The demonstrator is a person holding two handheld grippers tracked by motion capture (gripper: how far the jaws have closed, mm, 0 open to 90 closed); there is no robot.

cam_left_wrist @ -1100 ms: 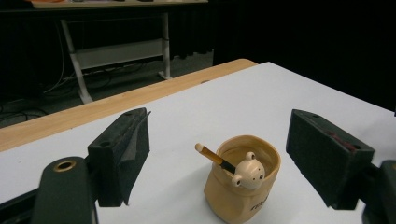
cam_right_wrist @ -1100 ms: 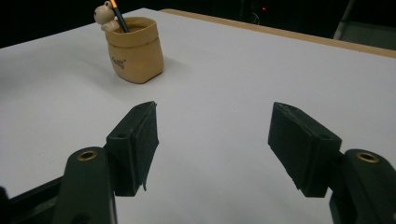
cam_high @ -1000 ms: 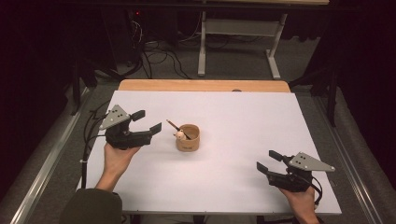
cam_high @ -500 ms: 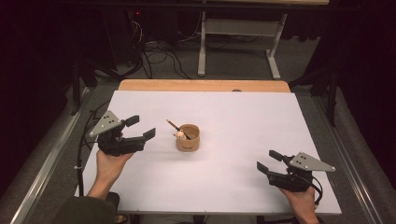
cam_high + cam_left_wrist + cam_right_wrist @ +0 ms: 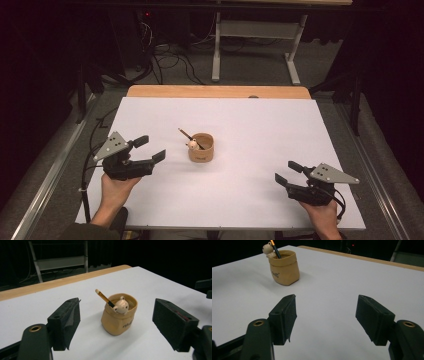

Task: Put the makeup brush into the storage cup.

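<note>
Leftmost in the high view, the left gripper (image 5: 151, 148) sits above the white table (image 5: 260, 125) near its left edge, jaws spread apart with nothing between them, pointing toward the tan pot (image 5: 201, 147). The pot stands upright just left of the table's centre, well apart from both grippers. At the lower right, the right gripper (image 5: 286, 172) is held near the front edge, jaws likewise spread and empty, aimed left toward the pot.

From above, the pot reads as a small round container with a thin pencil (image 5: 186, 136) leaning out toward the upper left. The left gripper view adds detail: the pot (image 5: 119, 317) is shaped like a soft sack with a rolled, folded-over rim, dark lettering low on its side, too small to read, and a small cream bear figure (image 5: 121, 306) peeking over the rim beside the pencil (image 5: 105, 298). This view frames the pot between the two black jaws, farther off and clear of them.

The right gripper view shows the pot (image 5: 284, 267) from its other side, at the upper left, with the bear (image 5: 268, 250) perched at the rim's left edge and lettering on the facing wall
</note>
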